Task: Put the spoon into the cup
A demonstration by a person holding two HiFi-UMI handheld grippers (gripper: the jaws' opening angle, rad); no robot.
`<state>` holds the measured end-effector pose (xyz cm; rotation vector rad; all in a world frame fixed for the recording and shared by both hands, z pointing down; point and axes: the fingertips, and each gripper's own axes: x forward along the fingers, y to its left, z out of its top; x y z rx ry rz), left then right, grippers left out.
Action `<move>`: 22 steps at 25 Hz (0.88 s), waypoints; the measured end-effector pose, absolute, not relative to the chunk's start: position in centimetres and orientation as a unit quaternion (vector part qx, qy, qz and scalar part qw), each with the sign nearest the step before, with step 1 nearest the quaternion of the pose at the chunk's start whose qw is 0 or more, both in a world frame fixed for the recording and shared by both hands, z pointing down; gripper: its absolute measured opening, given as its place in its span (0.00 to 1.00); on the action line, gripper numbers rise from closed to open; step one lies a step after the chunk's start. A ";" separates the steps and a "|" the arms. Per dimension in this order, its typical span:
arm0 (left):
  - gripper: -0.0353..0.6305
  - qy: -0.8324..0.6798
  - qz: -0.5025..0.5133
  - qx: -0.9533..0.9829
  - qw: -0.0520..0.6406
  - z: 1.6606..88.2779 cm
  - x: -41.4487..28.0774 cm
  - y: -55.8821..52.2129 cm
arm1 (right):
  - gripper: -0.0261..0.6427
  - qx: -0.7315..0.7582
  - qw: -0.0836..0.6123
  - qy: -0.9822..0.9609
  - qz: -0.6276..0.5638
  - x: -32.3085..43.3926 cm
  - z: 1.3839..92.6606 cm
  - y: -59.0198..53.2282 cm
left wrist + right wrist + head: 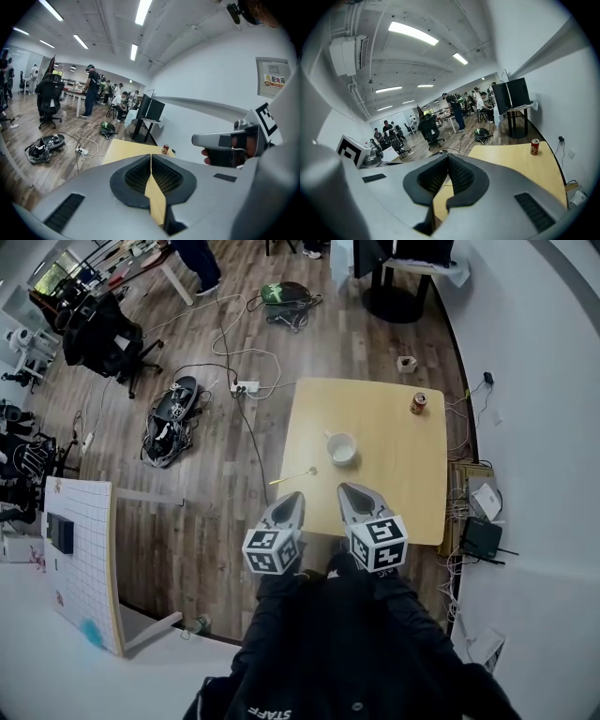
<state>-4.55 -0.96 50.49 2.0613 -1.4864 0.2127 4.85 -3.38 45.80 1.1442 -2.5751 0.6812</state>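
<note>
The pale wooden square surface (375,418) carried everything the task needed, and the person stood at its near edge. The left gripper (292,498) and the right gripper (352,491) hung side by side over that edge, angled down toward the tabletop. Both pairs of fingers were closed together with nothing between them, so neither was yet ready to pick anything up. The round white cup (341,448) sat upright just beyond the right gripper, its mouth open to receive. A small red can (418,403) stood well apart at the far corner. The slim golden spoon (293,475) lay flat near the left edge, beside the cup but not touching it, likeliest for the left gripper.
</note>
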 end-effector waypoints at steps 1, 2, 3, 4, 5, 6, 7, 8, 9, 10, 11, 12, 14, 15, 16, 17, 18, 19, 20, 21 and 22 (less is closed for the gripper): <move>0.11 -0.559 0.080 0.770 0.297 50.8 -4.6 -1.2 | 0.07 0.393 0.121 -0.880 0.238 5.1 46.0 -3.7; 0.11 -0.561 0.079 0.766 0.303 51.0 -4.8 -1.4 | 0.07 0.395 0.121 -0.878 0.243 5.4 46.3 -4.0; 0.11 -0.564 0.078 0.762 0.308 51.3 -5.1 -1.6 | 0.07 0.396 0.121 -0.875 0.249 5.5 46.6 -4.3; 0.11 -0.567 0.077 0.759 0.312 51.5 -5.4 -1.7 | 0.07 0.397 0.121 -0.874 0.254 5.6 46.9 -4.5; 0.11 -0.570 0.076 0.755 0.316 51.8 -5.8 -1.8 | 0.07 0.398 0.121 -0.872 0.258 5.7 47.2 -4.6; 0.11 -0.573 0.074 0.752 0.319 52.0 -6.1 -1.9 | 0.07 0.398 0.121 -0.871 0.261 5.7 47.4 -4.8; 0.11 -0.576 0.074 0.748 0.321 52.2 -6.4 -2.0 | 0.07 0.397 0.122 -0.871 0.263 5.7 47.6 -4.9; 0.11 -0.580 0.073 0.744 0.325 52.5 -6.7 -2.1 | 0.07 0.396 0.123 -0.870 0.266 5.7 47.8 -5.0; 0.11 -0.583 0.071 0.739 0.329 52.9 -7.0 -2.1 | 0.07 0.395 0.125 -0.870 0.269 5.7 48.2 -5.0; 0.11 -0.587 0.069 0.734 0.335 53.3 -7.3 -2.1 | 0.07 0.394 0.127 -0.869 0.272 5.7 48.5 -5.1; 0.11 -0.590 0.066 0.730 0.340 53.8 -7.7 -2.1 | 0.07 0.393 0.130 -0.868 0.274 5.6 48.8 -5.2; 0.11 -0.593 0.064 0.725 0.345 54.3 -8.2 -2.3 | 0.07 0.392 0.133 -0.867 0.276 5.4 49.1 -5.4; 0.11 -0.600 0.060 0.714 0.356 55.3 -9.6 -2.6 | 0.07 0.391 0.139 -0.866 0.278 4.9 49.5 -5.9; 0.11 -0.603 0.058 0.708 0.362 55.8 -10.4 -2.7 | 0.07 0.392 0.141 -0.865 0.279 4.6 49.7 -6.3; 0.11 -0.606 0.055 0.702 0.370 56.4 -11.1 -2.8 | 0.07 0.393 0.144 -0.864 0.280 4.5 49.9 -6.6; 0.11 -0.608 0.054 0.696 0.378 57.1 -11.7 -2.8 | 0.07 0.395 0.147 -0.862 0.282 4.4 50.2 -6.9; 0.11 -0.609 0.054 0.691 0.385 57.8 -12.2 -2.8 | 0.07 0.397 0.150 -0.860 0.283 4.3 50.5 -7.2; 0.11 -0.610 0.056 0.687 0.391 58.5 -12.7 -2.9 | 0.07 0.399 0.153 -0.858 0.285 4.3 50.8 -7.5; 0.11 -0.610 0.059 0.684 0.395 59.1 -13.1 -3.0 | 0.07 0.401 0.156 -0.856 0.287 4.1 51.1 -7.8; 0.11 -0.610 0.062 0.681 0.400 59.7 -13.5 -3.1 | 0.07 0.401 0.159 -0.854 0.289 3.9 51.5 -8.0; 0.11 -0.610 0.064 0.679 0.404 60.3 -13.9 -3.3 | 0.07 0.401 0.164 -0.853 0.291 3.6 52.0 -8.3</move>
